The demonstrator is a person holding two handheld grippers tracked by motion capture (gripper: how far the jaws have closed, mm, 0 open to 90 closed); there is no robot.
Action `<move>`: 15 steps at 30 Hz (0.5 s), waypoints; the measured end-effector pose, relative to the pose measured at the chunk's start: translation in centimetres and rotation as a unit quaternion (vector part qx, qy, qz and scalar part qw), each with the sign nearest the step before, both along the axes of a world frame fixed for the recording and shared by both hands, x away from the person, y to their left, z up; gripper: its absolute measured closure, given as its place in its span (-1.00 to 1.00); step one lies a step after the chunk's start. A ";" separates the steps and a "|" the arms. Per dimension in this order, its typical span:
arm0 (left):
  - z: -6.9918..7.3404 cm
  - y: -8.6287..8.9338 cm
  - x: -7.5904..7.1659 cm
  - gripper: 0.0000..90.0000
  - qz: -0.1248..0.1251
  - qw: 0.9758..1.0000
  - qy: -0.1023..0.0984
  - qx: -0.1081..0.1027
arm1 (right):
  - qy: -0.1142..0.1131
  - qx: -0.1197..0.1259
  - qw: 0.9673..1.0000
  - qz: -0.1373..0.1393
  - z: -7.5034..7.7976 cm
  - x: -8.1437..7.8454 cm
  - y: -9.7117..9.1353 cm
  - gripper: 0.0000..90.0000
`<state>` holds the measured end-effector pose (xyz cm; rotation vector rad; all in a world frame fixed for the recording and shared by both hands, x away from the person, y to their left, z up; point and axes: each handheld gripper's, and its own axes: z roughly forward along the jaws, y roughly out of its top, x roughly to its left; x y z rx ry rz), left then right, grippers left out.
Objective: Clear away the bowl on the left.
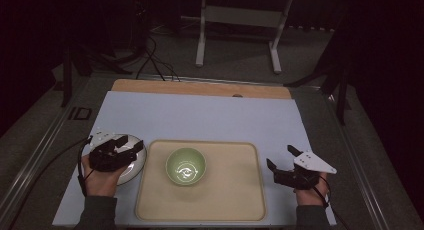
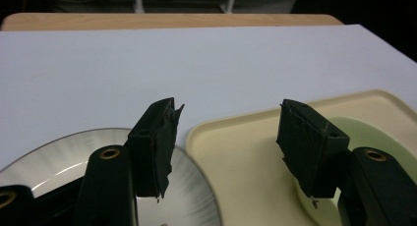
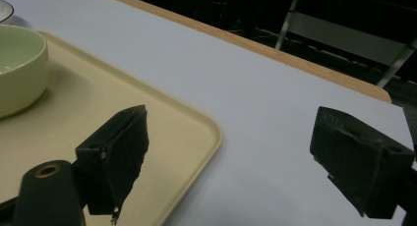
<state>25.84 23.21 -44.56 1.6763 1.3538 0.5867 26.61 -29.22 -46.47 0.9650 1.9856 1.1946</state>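
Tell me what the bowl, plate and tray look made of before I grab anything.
Green bowl: likely glazed ceramic, with a glossy glint inside and thick rounded walls. Plate: glossy white, fine radial lines, dark rim; probably ceramic too. Tray: matte beige with a rolled lip, looks like plastic, though I can't be sure.

No readable text, labels, brands or numbers anywhere

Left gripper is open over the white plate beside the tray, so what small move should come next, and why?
Probably lower the left gripper a little and close it on the plate rim nearest the tray. Its jaws stand open above that rim, holding nothing, while the green bowl already sits on the tray and the right gripper hangs open off to the side.
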 end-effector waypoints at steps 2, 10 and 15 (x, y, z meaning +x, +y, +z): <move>0.0 0.4 -0.2 -0.14 0.014 1.000 -0.001 0.011 | -0.001 0.002 1.000 -0.002 0.0 0.0 -0.1 -0.69; 0.0 2.0 -0.7 -0.26 0.059 0.998 -0.010 0.021 | -0.001 0.009 1.000 -0.010 0.0 0.0 -0.3 -0.69; -0.2 2.9 -0.9 -0.33 0.086 0.996 -0.013 0.025 | -0.002 0.011 1.000 -0.016 0.1 0.0 -0.5 -0.70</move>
